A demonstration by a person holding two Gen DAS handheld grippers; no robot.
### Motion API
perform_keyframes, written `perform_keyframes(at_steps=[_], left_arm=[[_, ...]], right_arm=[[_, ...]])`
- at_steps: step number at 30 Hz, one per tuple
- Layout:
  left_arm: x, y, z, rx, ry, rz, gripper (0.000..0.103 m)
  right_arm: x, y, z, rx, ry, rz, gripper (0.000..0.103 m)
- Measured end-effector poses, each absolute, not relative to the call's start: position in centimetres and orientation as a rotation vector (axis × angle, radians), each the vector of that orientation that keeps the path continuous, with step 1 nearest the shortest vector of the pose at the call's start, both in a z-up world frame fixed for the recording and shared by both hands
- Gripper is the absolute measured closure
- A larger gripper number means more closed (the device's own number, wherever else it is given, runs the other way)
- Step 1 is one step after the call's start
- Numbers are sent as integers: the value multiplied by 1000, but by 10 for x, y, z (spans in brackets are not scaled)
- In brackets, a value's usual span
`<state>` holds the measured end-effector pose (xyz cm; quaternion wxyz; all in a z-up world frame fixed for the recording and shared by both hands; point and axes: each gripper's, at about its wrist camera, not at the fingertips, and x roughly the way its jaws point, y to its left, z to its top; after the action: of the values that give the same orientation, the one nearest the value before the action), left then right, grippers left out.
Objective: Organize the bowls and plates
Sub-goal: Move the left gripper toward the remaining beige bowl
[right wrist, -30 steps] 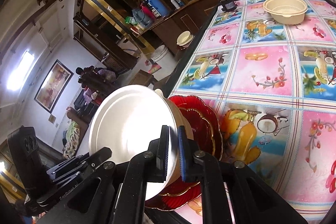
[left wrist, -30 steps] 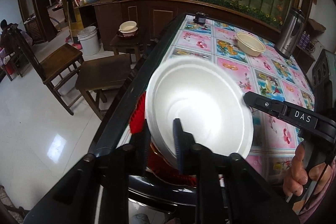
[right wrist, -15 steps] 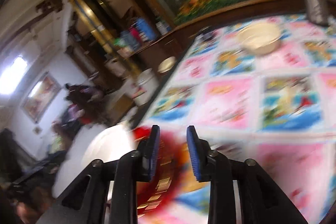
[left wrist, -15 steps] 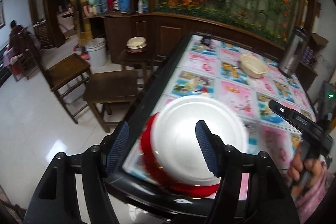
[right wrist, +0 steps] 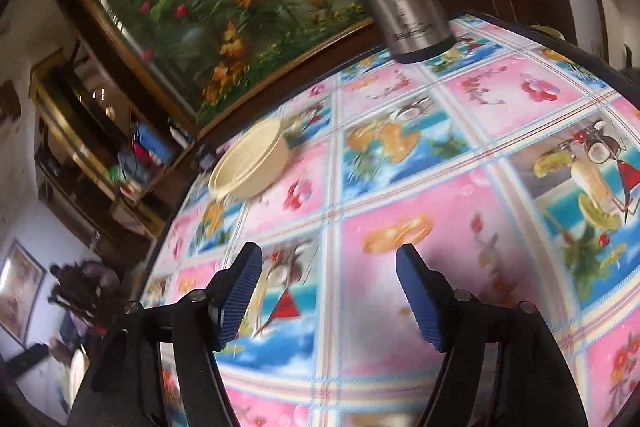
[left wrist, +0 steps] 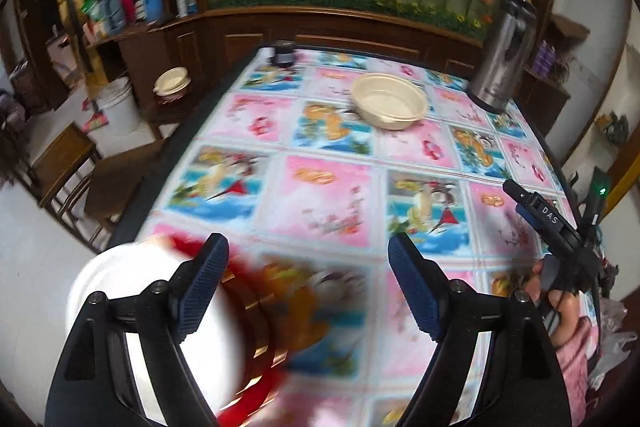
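Item: cream bowl (left wrist: 389, 101), on the floral table (left wrist: 320, 187) just beside the steel flask (left wrist: 502, 59). Likely light, stiff, slick plastic (a guess); grip its rim. Left gripper (left wrist: 308, 291) and right gripper (right wrist: 328, 297): jaws opening, empty.

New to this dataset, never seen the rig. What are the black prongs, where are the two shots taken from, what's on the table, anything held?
No robot here: a person holds a handheld gripper in each hand, each with a fisheye camera looking out along its two black fingers with blue pads.

One picture looks along the left gripper, the other along the right gripper. Both sets of jaws are opening, with nothing between them.

On the flowered tablecloth: a cream bowl far out, a steel flask at the far corner, and a blurred white plate on a red plate at the near left edge. The person's hand holds the right gripper.
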<state>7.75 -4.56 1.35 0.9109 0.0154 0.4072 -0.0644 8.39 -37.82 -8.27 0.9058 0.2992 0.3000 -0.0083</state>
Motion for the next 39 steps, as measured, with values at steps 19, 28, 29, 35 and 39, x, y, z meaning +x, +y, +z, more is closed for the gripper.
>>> perform_keyframes(at_steps=[19, 28, 29, 35, 39], left_arm=[[84, -169, 27, 301, 603, -117, 19], [99, -184, 20, 315, 617, -113, 19], [100, -187, 20, 319, 615, -113, 19], [104, -190, 19, 330, 609, -108, 19], [127, -189, 20, 304, 664, -138, 19]], right_arm=[[93, -404, -69, 548, 566, -28, 22], [95, -408, -69, 535, 565, -33, 21], [95, -408, -69, 533, 567, -34, 21], [97, -409, -69, 528, 572, -32, 21], [98, -409, -70, 531, 578, -33, 21]])
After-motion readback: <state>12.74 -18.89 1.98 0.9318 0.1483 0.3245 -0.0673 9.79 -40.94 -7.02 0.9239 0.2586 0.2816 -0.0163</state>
